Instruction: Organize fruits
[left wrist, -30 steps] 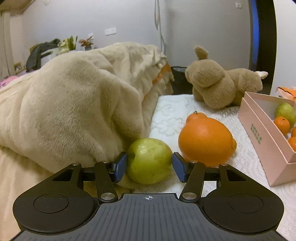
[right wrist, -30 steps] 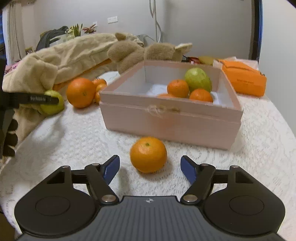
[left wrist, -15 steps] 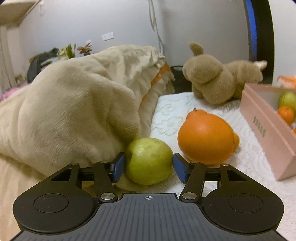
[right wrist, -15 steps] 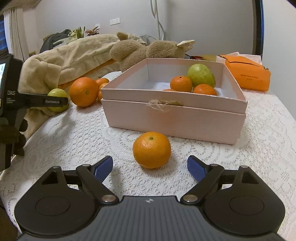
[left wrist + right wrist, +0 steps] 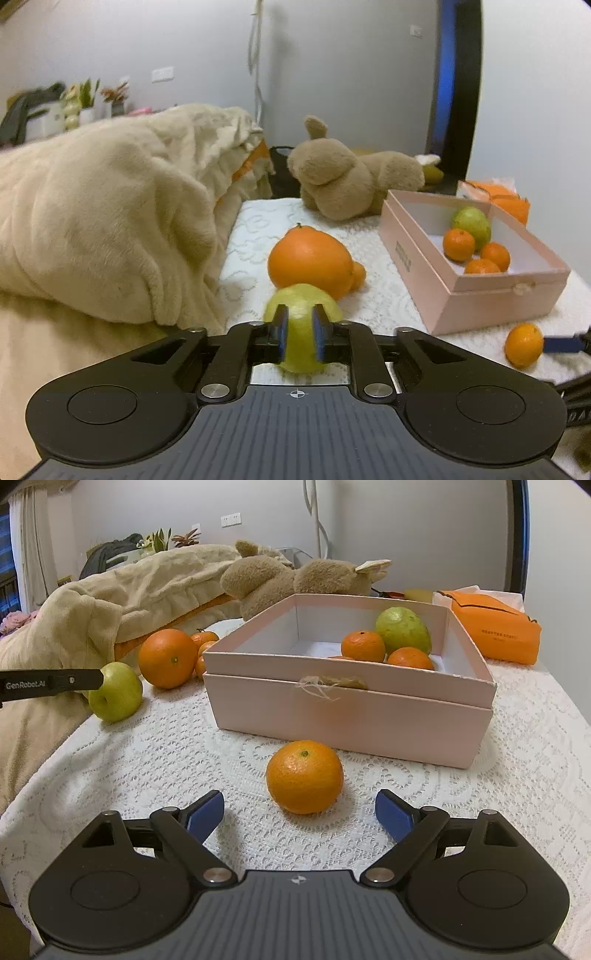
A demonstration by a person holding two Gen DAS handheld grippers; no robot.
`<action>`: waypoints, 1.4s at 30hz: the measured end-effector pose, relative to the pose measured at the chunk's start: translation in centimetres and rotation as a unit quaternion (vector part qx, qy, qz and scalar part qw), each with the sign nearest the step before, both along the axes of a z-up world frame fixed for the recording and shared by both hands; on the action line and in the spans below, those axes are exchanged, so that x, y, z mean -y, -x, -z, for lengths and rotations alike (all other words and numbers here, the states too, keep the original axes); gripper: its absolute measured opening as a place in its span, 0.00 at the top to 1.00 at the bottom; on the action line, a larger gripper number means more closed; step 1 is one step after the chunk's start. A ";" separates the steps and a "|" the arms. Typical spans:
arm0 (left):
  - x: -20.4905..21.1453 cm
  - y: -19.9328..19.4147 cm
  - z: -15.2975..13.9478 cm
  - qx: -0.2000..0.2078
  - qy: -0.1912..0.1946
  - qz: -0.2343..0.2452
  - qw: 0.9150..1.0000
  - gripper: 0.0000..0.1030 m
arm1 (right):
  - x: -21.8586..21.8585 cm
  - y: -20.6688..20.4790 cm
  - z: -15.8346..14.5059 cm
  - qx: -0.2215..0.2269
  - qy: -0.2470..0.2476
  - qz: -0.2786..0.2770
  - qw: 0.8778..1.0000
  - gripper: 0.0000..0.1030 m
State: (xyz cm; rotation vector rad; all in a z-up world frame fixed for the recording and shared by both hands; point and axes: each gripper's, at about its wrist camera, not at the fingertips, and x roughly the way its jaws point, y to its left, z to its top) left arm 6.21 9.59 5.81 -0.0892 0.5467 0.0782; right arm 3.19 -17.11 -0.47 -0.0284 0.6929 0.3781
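Apple (image 5: 301, 334) partly hidden by left tool (image 5: 300, 338)

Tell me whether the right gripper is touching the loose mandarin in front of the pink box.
Apart. The right wrist view shows the right gripper wide open, with lace tablecloth visible between each blue pad and the mandarin.

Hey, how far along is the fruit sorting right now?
Partly done. The pink box already holds a green fruit and several small oranges. In hand: the left gripper is shut on the green apple; the right gripper is open at a mandarin. Left: the big orange and the small ones beside it.
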 end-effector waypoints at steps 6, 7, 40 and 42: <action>-2.7 -0.5 -0.7 0.005 0.103 -0.024 0.994 0.77 | -0.7 0.0 0.1 0.000 0.018 -0.004 1.000 0.10; -2.9 -0.7 -0.9 0.008 0.108 -0.029 0.994 0.77 | -0.8 0.0 0.1 0.000 0.019 -0.004 1.000 0.10; 4.2 -1.3 -1.3 -0.048 -0.082 0.138 0.986 0.71 | -0.8 0.2 0.0 0.001 0.024 -0.004 1.000 0.09; 4.5 -1.3 -0.8 -0.047 -0.138 0.108 0.983 0.70 | -0.8 0.2 0.0 0.001 0.024 -0.004 1.000 0.09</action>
